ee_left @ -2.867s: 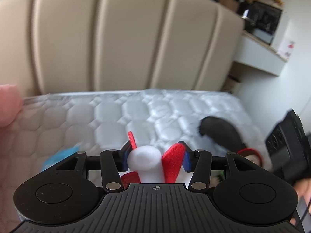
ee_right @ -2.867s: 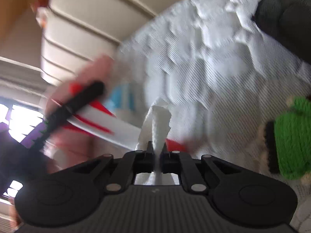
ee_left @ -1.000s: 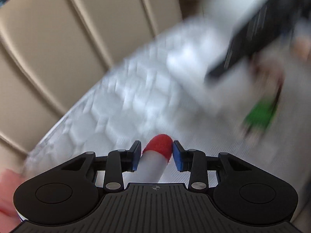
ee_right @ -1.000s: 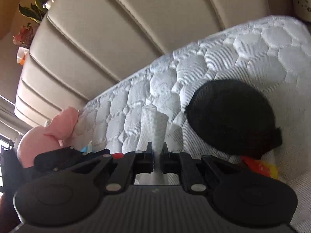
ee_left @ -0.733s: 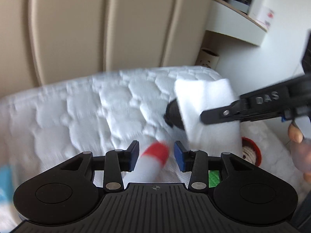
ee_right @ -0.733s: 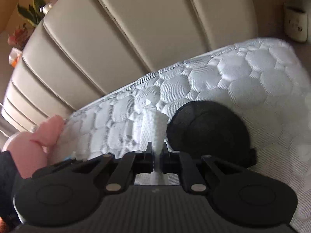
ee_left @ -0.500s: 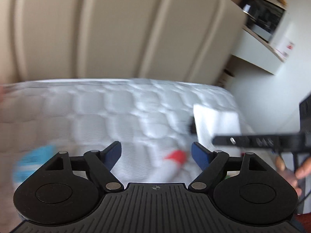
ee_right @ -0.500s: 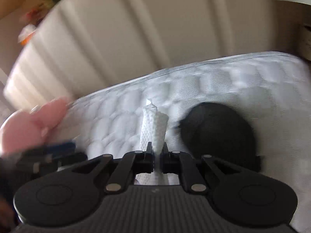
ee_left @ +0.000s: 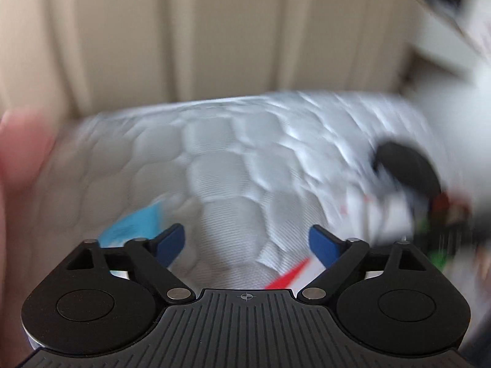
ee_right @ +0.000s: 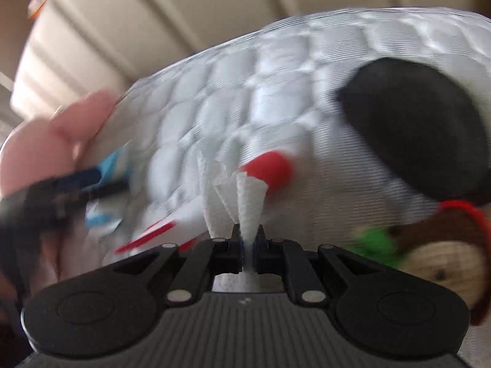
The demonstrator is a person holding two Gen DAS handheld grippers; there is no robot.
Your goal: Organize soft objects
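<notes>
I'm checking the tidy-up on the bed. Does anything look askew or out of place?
Nothing damaged or spilled. The soft toys lie loosely scattered on the mattress: the red-tipped white toy lies slanted beside the black cushion.

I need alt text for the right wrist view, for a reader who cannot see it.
The right gripper, jaws shut, pinches a white textured cloth above a white quilted mattress. Behind the cloth lies a white plush rocket with a red nose; a round black soft object lies to the right. The picture is blurred.
</notes>
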